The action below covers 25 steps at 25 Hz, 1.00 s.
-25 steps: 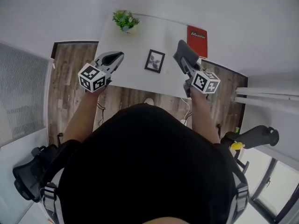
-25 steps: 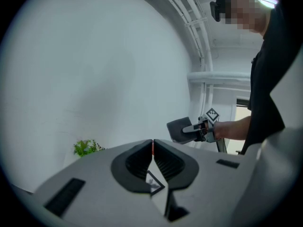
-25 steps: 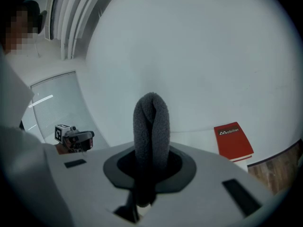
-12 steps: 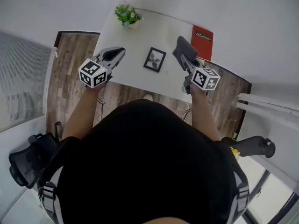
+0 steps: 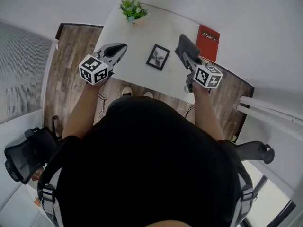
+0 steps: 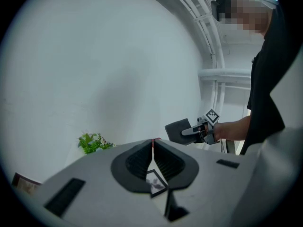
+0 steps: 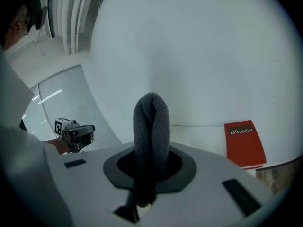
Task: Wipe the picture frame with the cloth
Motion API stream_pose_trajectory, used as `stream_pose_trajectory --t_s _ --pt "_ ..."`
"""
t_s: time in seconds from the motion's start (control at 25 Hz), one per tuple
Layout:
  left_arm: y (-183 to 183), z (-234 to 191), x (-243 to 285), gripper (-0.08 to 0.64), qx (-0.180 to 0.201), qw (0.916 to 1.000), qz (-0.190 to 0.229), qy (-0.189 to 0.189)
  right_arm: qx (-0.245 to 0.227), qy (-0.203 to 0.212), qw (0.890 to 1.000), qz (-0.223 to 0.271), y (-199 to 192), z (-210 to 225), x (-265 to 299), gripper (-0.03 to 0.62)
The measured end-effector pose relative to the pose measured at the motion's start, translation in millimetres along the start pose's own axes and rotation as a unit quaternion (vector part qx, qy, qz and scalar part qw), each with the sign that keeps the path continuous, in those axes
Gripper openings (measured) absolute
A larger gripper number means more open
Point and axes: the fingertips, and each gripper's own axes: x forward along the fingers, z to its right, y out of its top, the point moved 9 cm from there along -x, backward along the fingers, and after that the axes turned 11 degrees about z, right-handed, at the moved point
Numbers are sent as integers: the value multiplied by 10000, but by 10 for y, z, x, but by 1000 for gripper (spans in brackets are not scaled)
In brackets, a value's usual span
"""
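Now the right gripper (image 5: 189,59) squeezes the grey cloth (image 7: 150,126), ready to wipe. The left gripper (image 5: 120,48) is closed and empty. The picture frame (image 5: 157,57) lies flat on the table (image 5: 137,38) between them.

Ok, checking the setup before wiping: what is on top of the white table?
A potted plant, the picture frame and a red booklet are on the white table. The cloth clamped in the right tongs hides a patch of tabletop, which cannot be seen.
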Motion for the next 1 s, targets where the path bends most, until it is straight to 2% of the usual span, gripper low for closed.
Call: stream_pose_trajectory --t_s 0.28,0.6,1.0 --pt "-91 -3 57 20 -81 9999 -41 -109 -144 -64 9998 -99 38 3 41 43" --pt "-123 -389 300 20 2 9989 -204 -433 -237 -264 9989 -294 50 54 466 43" --pt "-312 -628 451 20 -205 9978 -353 -513 -365 -454 9964 -613 -40 197 792 43"
